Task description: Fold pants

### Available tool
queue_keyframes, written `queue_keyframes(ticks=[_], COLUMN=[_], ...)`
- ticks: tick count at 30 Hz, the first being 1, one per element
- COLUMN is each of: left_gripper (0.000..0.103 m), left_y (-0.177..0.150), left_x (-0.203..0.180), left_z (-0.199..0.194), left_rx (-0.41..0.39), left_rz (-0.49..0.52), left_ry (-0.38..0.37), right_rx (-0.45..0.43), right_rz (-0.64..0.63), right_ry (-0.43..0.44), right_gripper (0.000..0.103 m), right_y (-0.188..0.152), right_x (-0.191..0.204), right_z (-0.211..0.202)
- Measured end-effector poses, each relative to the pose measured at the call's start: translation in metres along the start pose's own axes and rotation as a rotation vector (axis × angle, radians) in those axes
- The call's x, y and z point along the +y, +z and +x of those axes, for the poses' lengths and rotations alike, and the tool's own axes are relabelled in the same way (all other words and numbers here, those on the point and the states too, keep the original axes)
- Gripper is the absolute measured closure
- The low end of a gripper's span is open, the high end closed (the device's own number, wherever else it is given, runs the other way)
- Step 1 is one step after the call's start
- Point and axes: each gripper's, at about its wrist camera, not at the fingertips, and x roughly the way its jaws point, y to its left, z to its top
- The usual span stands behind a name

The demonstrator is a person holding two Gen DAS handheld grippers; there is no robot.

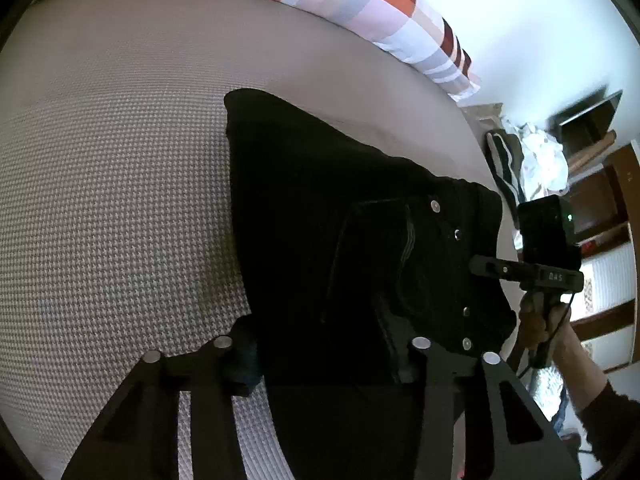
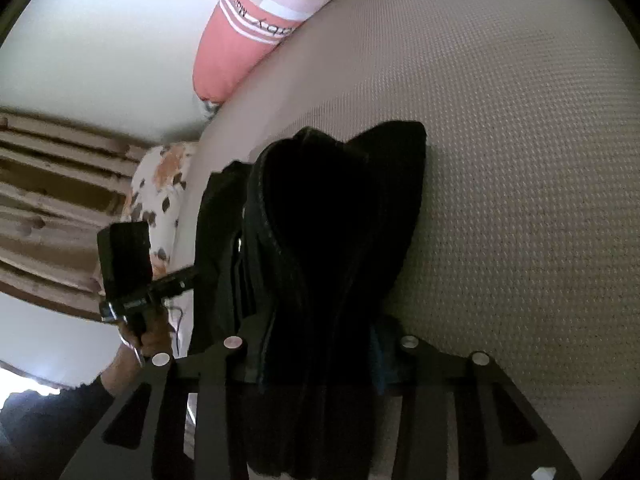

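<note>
Nearest the lens in our left wrist view: the left hand-held gripper [image 1: 324, 364], its two fingers spread wide with a thick black fold of the pants [image 1: 340, 208] filling the gap between them. We cannot confirm from this view that the pads press the cloth. The pants lie on the bed [image 1: 120, 200], a grey textured cover, with waistband rivets and a back pocket facing up toward the right edge of the fabric. A patterned pillow [image 1: 360, 4] sits at the head of the bed.

Right wrist view: the right hand-held gripper [image 2: 316, 360] likewise has its fingers apart with bunched pants [image 2: 340, 220] between them, the cloth rising in dark folds off the bed [image 2: 520, 160]. Grip contact is hidden by the fabric. Pillow [image 2: 256, 24] lies beyond.

Each view shows the other gripper at the pants' far edge, held by a hand [image 1: 540, 320].
</note>
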Motion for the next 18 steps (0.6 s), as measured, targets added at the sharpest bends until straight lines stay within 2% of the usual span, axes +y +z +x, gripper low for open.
queue_keyframes(ticks=[11,18], left_gripper=[0.064,0.072], left_y=[-0.004,-0.006], left_x=[-0.019,-0.032], left_z=[0.005,0.003], left_rx=[-0.033,-0.045], left_rz=[0.027,0.054], left_ry=[0.114,0.185], right_rx=[-0.088,-0.133], right_rz=[0.013,0.019], right_ry=[-0.112,-0.184], right_gripper=[0.072,0.078], right_y=[-0.012,-0.015], right_x=[0.014,0.033], right_z=[-0.004,-0.007])
